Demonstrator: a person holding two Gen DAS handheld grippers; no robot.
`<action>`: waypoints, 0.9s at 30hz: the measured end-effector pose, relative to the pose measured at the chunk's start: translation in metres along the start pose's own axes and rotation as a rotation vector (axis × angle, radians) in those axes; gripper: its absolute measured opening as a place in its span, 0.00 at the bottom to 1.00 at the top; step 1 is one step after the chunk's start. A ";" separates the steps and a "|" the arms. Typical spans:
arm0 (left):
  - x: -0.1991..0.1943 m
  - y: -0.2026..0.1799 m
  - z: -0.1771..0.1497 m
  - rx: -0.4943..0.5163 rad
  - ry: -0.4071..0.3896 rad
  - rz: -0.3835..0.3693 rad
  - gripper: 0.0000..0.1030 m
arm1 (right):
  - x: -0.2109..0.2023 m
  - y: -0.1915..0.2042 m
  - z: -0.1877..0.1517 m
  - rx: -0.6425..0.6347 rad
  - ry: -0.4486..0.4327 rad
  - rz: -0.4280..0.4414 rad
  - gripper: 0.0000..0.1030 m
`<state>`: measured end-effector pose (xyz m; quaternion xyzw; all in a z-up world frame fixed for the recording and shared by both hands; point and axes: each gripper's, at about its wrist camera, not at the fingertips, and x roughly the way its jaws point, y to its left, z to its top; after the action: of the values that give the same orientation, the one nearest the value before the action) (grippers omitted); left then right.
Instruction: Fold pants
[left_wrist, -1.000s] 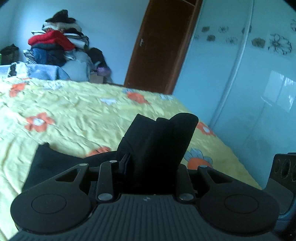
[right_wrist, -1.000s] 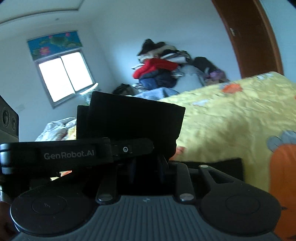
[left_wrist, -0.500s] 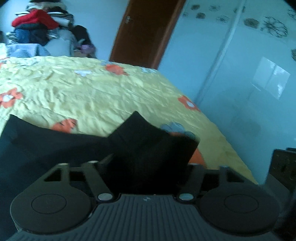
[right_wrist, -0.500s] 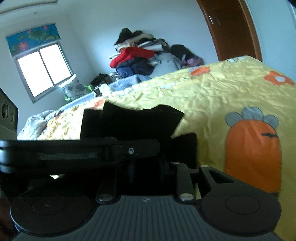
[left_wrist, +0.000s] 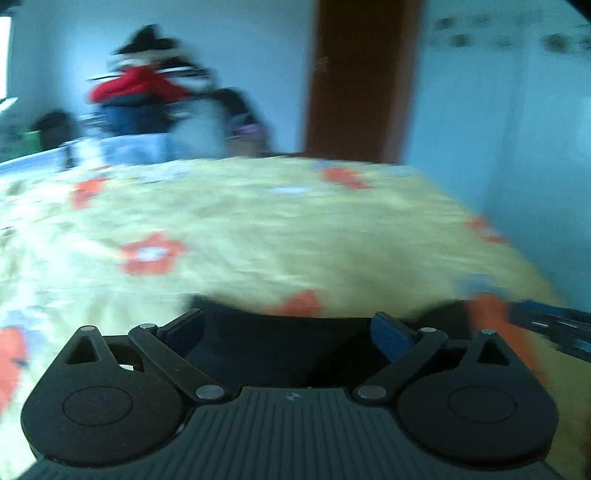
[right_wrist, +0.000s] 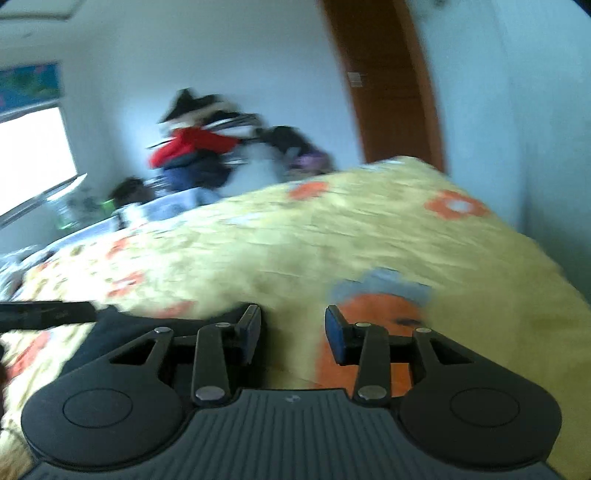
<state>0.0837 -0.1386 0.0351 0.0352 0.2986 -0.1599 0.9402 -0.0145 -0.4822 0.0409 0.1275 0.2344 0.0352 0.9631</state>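
The black pants (left_wrist: 288, 343) lie flat on the yellow flowered bedspread (left_wrist: 258, 229), right under my left gripper (left_wrist: 288, 328), which is wide open and holds nothing. In the right wrist view the pants (right_wrist: 110, 332) show at the lower left, behind the left finger. My right gripper (right_wrist: 291, 332) is open and empty over the bedspread (right_wrist: 369, 236), beside the pants' right edge. Both views are blurred by motion.
A pile of clothes (left_wrist: 147, 96) is stacked beyond the bed's far end. A brown door (left_wrist: 362, 74) and pale wardrobe (left_wrist: 517, 129) stand to the right. A window (right_wrist: 33, 155) is at the left. The bed's right edge (right_wrist: 554, 273) drops off close by.
Both grippers let go of the folded black pants and opened. The pants now lie on the bed, and both grippers have pulled back and swung their views.
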 end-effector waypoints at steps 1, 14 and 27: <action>0.008 0.008 0.000 0.002 0.006 0.055 0.95 | 0.009 0.015 0.003 -0.045 0.013 0.036 0.38; 0.071 0.039 -0.016 0.038 0.126 0.178 0.98 | 0.063 0.050 -0.008 -0.310 0.206 -0.021 0.55; 0.032 0.017 -0.041 0.175 0.071 0.144 0.95 | 0.039 0.052 -0.023 -0.322 0.176 -0.030 0.73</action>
<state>0.0913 -0.1251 -0.0169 0.1441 0.3131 -0.1158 0.9316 0.0091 -0.4221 0.0174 -0.0354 0.3108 0.0687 0.9473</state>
